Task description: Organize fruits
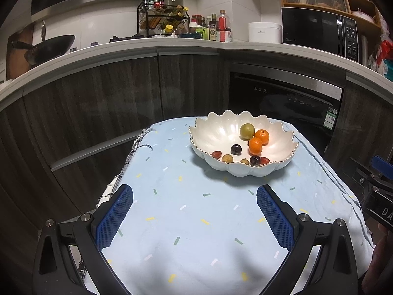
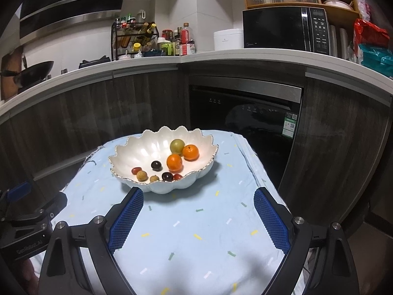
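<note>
A white scalloped bowl (image 1: 216, 132) stands at the far side of a light blue cloth. It holds a green fruit (image 1: 247, 131), two oranges (image 1: 255, 146), two dark plums (image 1: 236, 149) and several small red and tan fruits. The bowl also shows in the right wrist view (image 2: 137, 152), with the same green fruit (image 2: 177, 146) and oranges (image 2: 174, 162). My left gripper (image 1: 195, 194) is open and empty, hovering above the cloth short of the bowl. My right gripper (image 2: 198, 196) is open and empty, its left fingertip close to the bowl's near rim.
The table is covered by the blue patterned cloth (image 1: 186, 221). Behind it run dark cabinets, a dishwasher (image 1: 282, 103) and a white counter with bottles, a wok (image 1: 49, 46) and a microwave (image 1: 319, 29). The other gripper's body shows at each view's edge (image 2: 27, 226).
</note>
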`<move>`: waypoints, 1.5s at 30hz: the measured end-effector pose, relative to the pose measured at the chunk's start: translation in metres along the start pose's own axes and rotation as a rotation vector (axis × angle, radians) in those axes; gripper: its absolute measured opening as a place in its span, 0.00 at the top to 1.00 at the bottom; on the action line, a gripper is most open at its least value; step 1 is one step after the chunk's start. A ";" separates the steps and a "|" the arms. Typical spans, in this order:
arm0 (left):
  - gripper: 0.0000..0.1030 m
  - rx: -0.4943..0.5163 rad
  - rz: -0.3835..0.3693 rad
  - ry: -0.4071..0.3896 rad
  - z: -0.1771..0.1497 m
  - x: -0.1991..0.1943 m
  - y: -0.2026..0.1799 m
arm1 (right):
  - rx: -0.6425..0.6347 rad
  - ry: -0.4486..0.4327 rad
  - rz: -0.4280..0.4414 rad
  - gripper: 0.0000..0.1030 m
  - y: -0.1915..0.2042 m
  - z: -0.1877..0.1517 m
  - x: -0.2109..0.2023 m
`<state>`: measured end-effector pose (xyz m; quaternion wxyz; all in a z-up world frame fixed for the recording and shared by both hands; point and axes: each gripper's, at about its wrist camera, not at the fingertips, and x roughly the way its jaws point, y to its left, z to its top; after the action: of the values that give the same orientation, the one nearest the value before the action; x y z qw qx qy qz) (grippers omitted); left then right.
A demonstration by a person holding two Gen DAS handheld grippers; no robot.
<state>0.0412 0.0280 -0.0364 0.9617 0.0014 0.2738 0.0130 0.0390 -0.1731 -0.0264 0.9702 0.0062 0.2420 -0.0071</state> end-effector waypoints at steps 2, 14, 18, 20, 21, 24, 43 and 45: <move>0.00 0.000 -0.003 0.001 0.000 0.000 0.000 | 0.000 0.003 0.000 0.10 0.000 0.000 0.000; 0.00 0.007 -0.003 0.003 -0.001 0.000 -0.001 | 0.012 0.015 0.002 0.10 -0.001 -0.001 0.002; 0.00 0.007 -0.004 0.004 -0.001 0.000 -0.002 | 0.016 0.018 0.001 0.10 -0.002 0.000 0.003; 0.00 0.006 -0.005 0.004 -0.001 0.000 -0.002 | 0.016 0.018 0.003 0.10 -0.002 0.000 0.003; 0.00 0.006 -0.005 0.005 -0.001 0.000 -0.002 | 0.015 0.019 0.003 0.10 -0.002 -0.001 0.003; 0.00 0.006 -0.008 0.006 -0.001 0.000 -0.002 | 0.016 0.019 0.003 0.10 -0.002 -0.001 0.003; 0.00 0.011 -0.017 0.009 0.000 0.000 -0.004 | 0.024 0.026 -0.002 0.10 0.000 -0.002 0.004; 0.00 0.009 -0.016 0.009 0.000 0.000 -0.004 | 0.024 0.027 -0.002 0.10 0.000 -0.002 0.004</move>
<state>0.0414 0.0236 -0.0366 0.9606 0.0036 0.2780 0.0042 0.0412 -0.1727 -0.0302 0.9667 0.0179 0.2550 -0.0107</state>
